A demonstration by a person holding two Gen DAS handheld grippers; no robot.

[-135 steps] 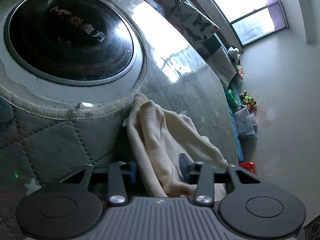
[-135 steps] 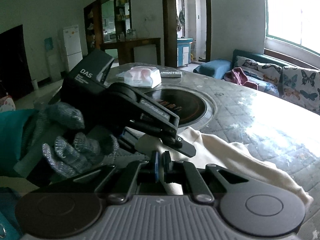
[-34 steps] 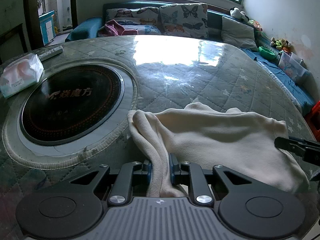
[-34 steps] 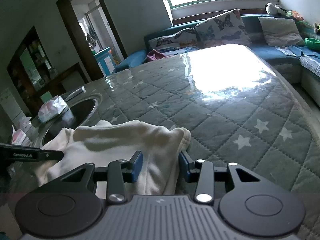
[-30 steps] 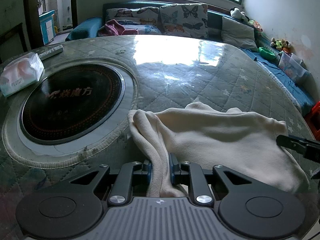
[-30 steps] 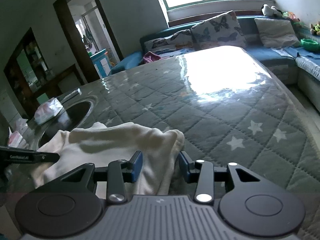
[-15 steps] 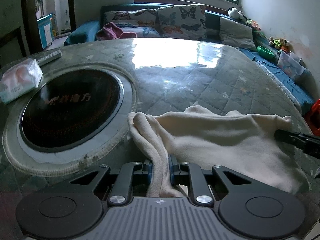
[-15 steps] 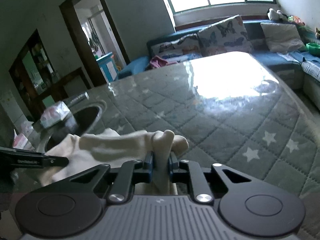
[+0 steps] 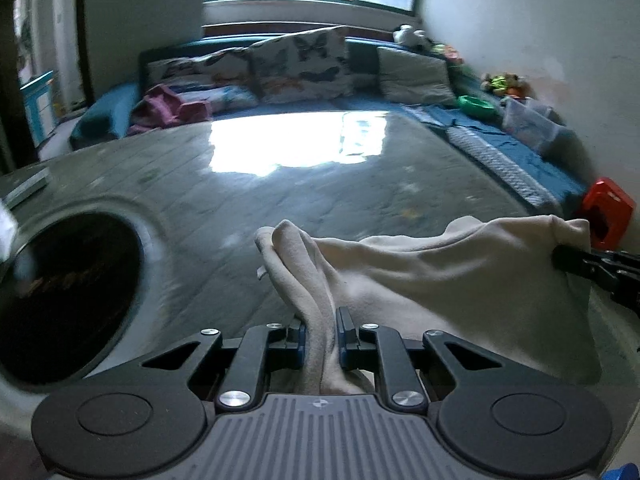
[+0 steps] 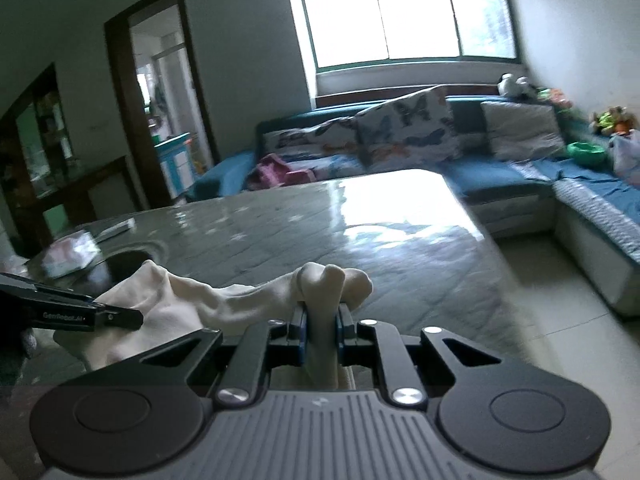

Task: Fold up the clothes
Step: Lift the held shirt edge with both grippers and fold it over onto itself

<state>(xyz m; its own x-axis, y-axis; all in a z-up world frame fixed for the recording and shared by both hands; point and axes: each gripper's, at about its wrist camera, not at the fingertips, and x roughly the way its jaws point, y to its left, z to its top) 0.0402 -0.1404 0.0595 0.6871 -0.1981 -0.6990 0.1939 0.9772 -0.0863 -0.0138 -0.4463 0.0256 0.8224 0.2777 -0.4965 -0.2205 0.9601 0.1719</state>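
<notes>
A cream garment (image 9: 460, 276) hangs stretched between my two grippers above the quilted table cover (image 9: 320, 184). My left gripper (image 9: 320, 334) is shut on a bunched fold at the garment's left end. My right gripper (image 10: 321, 330) is shut on the opposite bunched end of the cream garment (image 10: 332, 280). In the left wrist view the right gripper's black tip (image 9: 588, 264) pinches the cloth's far right corner. In the right wrist view the left gripper (image 10: 96, 314) shows at the left, with cloth draped under it.
A round black glass cooktop (image 9: 60, 296) is set into the table at the left. A tissue pack (image 10: 70, 258) and a remote (image 10: 116, 229) lie beyond it. A blue sofa with butterfly cushions (image 10: 404, 128) stands behind the table. A red box (image 9: 608, 212) sits on the floor at right.
The right gripper closed on the garment's end and lifted it. Both grippers rose and tilted upward, pulling the cloth off the table and taut between them.
</notes>
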